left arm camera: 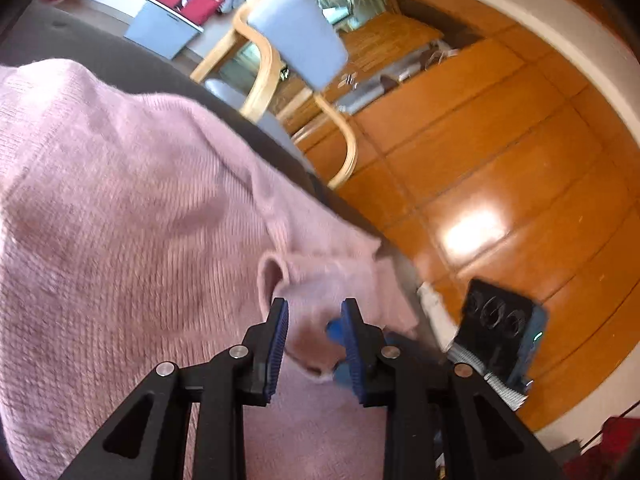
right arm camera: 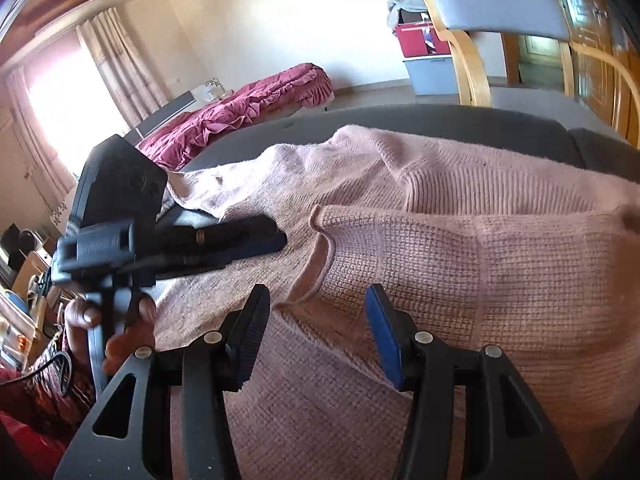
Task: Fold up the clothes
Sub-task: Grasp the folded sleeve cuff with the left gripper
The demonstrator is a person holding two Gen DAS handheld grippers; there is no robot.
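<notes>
A pink knit sweater is spread over a dark grey surface. My left gripper is shut on its bunched sleeve cuff near the surface's edge. In the right wrist view that left gripper lies low over the sweater, held by a hand. My right gripper hangs open just above the sweater, with a folded sleeve edge running between its fingers, which grip nothing. The right gripper's black body shows to the right in the left wrist view.
A wooden chair with a grey-blue back stands just behind the surface, also in the right wrist view. Orange wooden cabinets fill the right side. A bed with a crimson cover and a red box on a blue bin sit farther back.
</notes>
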